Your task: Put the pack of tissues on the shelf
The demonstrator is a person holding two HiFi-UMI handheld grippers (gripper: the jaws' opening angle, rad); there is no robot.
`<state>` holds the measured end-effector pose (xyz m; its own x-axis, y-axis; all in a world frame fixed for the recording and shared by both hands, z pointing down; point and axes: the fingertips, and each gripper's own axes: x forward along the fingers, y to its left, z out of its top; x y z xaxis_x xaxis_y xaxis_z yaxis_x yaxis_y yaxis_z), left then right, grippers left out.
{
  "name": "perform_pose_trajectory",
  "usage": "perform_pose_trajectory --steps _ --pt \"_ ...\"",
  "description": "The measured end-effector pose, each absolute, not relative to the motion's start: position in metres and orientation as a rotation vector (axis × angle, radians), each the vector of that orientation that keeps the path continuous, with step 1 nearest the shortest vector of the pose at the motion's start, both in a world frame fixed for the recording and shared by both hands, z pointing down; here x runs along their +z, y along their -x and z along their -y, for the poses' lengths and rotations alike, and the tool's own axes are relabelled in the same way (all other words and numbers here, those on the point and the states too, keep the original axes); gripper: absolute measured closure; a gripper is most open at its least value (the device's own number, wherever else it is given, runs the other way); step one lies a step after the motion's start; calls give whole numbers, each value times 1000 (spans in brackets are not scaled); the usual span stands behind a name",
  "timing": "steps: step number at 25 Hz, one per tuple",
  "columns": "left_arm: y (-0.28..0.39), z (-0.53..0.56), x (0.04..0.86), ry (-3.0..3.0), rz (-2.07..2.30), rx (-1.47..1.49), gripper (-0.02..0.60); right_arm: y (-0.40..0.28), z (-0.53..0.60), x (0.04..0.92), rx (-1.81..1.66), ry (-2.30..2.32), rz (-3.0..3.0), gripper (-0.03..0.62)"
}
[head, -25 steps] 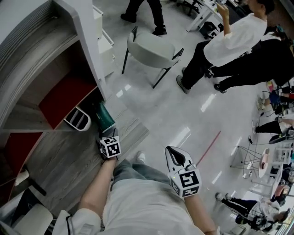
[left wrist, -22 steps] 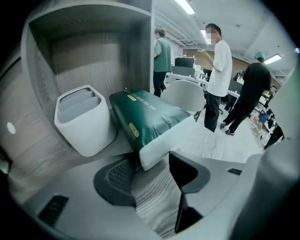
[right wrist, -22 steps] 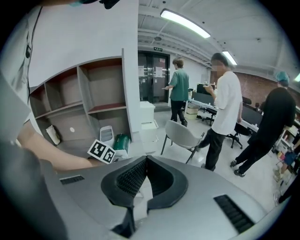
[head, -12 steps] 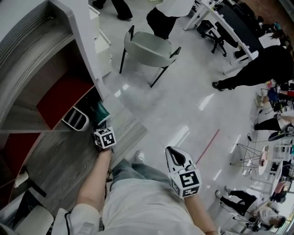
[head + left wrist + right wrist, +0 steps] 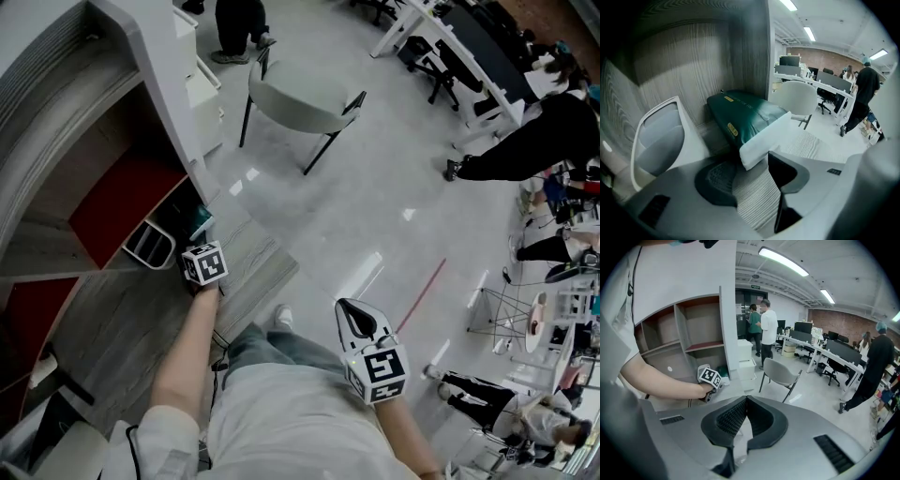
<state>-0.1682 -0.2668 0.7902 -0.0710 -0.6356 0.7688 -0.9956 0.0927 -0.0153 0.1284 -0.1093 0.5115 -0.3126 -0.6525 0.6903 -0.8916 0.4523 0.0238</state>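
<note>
Wood-grain shelf [image 5: 684,70], low bay: white bin [image 5: 658,140], green pack of tissues [image 5: 745,115] lying beside it. Left gripper [image 5: 752,161] fingers just narrowed to half, white pack end at their tips, seemingly unpinched. Nudge straight in, clear of bin. Right gripper [image 5: 745,401] fingers together, empty.

- A grey shell chair [image 5: 295,94] on thin black legs stands on the glossy floor ahead of me.
- A white drawer unit [image 5: 204,86] stands just left of that chair.
- A white rounded bin [image 5: 661,140] sits low at my left.
- A thin red strip [image 5: 424,298] runs across the floor at my right.
- White desks [image 5: 487,66] with office chairs line the far right, where a person in black [image 5: 534,141] stands.
</note>
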Motion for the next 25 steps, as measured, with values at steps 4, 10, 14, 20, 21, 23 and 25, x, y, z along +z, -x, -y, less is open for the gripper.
perform_pose_trajectory --steps 4,10,14,20,21,23,25 --pt "169 275 791 -1593 1771 762 363 -129 111 513 490 -1285 2067 566" --pt "176 284 791 -1535 1763 747 362 -130 112 513 491 -1280 2074 566" --pt "177 277 805 -1511 1731 768 360 -130 111 512 487 -1277 2084 566" --pt "166 256 792 -1512 1696 730 354 -132 111 508 481 -1272 2111 566" --pt "162 251 785 -1522 1690 728 355 -131 112 507 479 -1268 2120 566" --pt "160 242 770 -1541 1694 721 387 -129 113 506 474 -1257 2139 566" --pt "160 234 755 -1552 1710 686 462 -124 115 504 469 -1243 2162 566"
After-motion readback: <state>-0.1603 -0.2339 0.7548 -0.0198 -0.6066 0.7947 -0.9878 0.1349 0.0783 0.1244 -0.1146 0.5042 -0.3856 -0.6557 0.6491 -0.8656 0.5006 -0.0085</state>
